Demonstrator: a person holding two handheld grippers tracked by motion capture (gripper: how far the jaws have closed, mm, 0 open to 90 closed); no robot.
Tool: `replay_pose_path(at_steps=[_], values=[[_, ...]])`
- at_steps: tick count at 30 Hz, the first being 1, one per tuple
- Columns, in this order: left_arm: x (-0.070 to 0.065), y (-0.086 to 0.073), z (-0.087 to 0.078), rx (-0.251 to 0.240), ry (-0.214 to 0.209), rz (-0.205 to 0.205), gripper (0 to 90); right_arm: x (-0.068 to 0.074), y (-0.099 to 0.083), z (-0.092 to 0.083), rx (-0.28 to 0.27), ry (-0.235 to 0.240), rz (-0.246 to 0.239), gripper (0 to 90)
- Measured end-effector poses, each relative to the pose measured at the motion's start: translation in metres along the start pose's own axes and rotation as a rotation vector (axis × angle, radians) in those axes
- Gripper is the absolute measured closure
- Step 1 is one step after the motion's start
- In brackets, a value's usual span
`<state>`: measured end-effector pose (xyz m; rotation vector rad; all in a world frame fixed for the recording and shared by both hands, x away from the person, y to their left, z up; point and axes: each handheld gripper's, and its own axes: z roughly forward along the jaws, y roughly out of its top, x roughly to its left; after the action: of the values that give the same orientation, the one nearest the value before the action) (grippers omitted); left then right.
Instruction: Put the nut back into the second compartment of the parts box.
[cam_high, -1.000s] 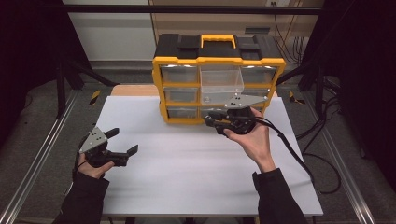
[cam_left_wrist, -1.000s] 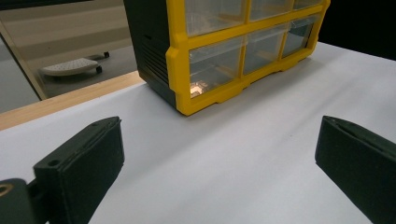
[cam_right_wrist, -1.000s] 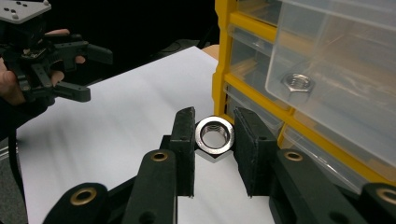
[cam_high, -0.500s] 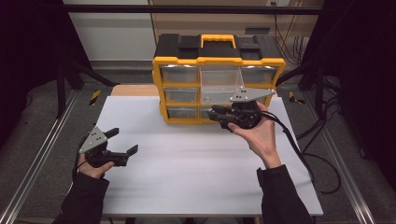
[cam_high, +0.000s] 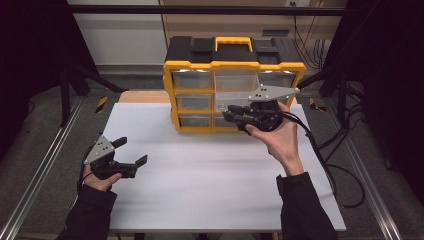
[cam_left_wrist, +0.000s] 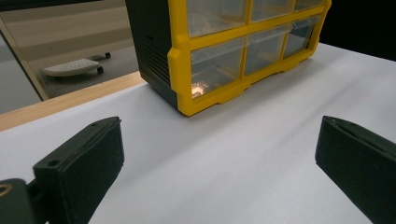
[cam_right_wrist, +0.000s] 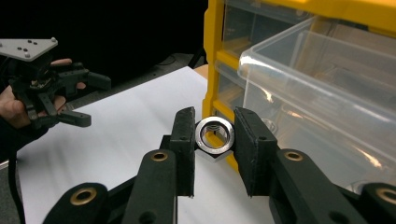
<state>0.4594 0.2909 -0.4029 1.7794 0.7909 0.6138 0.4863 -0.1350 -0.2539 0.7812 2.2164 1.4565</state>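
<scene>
A silver hex nut (cam_right_wrist: 203, 136) sits pinched between the pads of my right gripper (cam_right_wrist: 215, 122), which is shut on it. That gripper (cam_high: 231, 114) hovers in front of the yellow and black drawer organizer (cam_high: 235, 65), just beside a clear drawer (cam_right_wrist: 317, 70) pulled out of the middle column (cam_high: 235, 97). My left gripper (cam_high: 134, 151) rests low over the white table at the near left, open with nothing between its jaws (cam_left_wrist: 219, 158). It also appears far off as the other hand's gripper (cam_right_wrist: 95, 102) in the right gripper view.
The organizer's yellow frame (cam_left_wrist: 180, 70) stands at the far edge of the white table top (cam_high: 210, 185), with a wooden strip (cam_high: 140, 96) behind it. Cables (cam_high: 330, 165) trail off the right side. Metal rails (cam_high: 35, 175) run along both sides.
My right gripper has risen a little with the nut, nearer the pulled-out drawer. The left gripper has stayed where it was.
</scene>
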Motion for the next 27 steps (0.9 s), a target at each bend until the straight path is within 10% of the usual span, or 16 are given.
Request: replay_pose_path(at_steps=[27], values=[[0.0, 0.0, 0.0, -0.001, -0.002, 0.001, 0.4, -0.013, 0.035, -0.01, -0.076, -0.059, 0.011, 70.4]])
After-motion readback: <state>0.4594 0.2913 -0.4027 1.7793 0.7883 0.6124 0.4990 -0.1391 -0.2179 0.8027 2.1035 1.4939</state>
